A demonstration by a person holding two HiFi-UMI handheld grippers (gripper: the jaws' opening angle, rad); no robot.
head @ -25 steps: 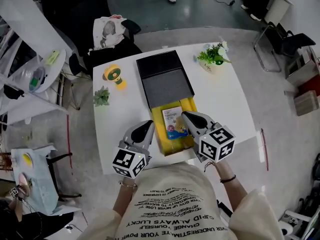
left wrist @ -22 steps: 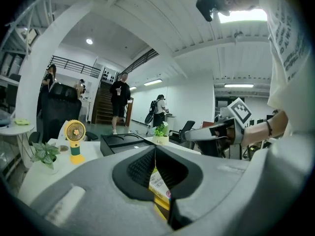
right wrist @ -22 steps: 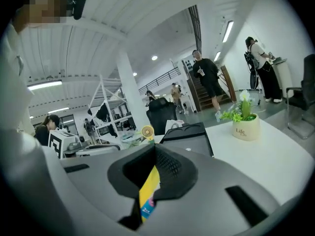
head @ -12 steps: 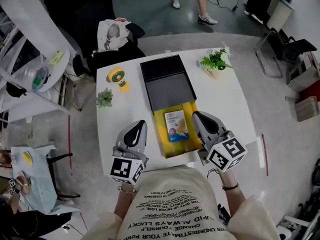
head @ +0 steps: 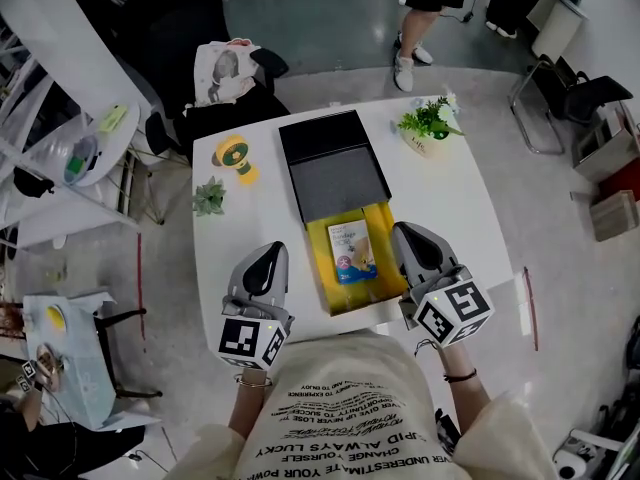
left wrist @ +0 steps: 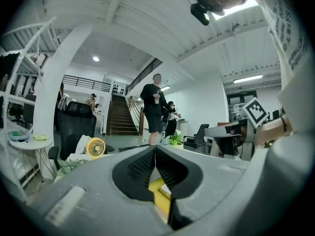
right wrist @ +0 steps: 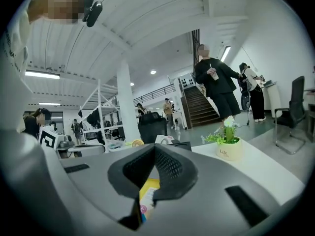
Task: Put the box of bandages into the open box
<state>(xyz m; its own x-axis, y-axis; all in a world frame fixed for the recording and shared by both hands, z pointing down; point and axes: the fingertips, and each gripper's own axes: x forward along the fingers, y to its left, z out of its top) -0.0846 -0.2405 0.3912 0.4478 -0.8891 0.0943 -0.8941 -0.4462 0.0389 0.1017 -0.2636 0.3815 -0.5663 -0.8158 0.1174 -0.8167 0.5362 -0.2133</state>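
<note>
The box of bandages (head: 352, 248), white and blue, lies flat inside the open yellow box (head: 328, 286) near the table's front edge. Through the shut jaws, the bandage box (right wrist: 145, 193) shows again in the right gripper view. A black lid or sleeve (head: 335, 166) adjoins the yellow box on its far side. My right gripper (head: 405, 233) hangs just right of the yellow box, shut and holding nothing; its tips (right wrist: 155, 149) touch. Left of the yellow box my left gripper (head: 268, 254) is likewise shut and empty, with a strip of yellow box (left wrist: 158, 193) visible below its tips.
On the white table (head: 450, 198) stand a yellow fan (head: 234, 154), a small green plant (head: 208, 196) and a potted plant (head: 428, 123). A dark chair (head: 225, 78) stands behind the table. A person (head: 430, 8) walks at the back.
My right gripper has drawn back to the right, off the yellow box and away from the bandage box. The left gripper has pulled slightly back. A person has walked into view behind.
</note>
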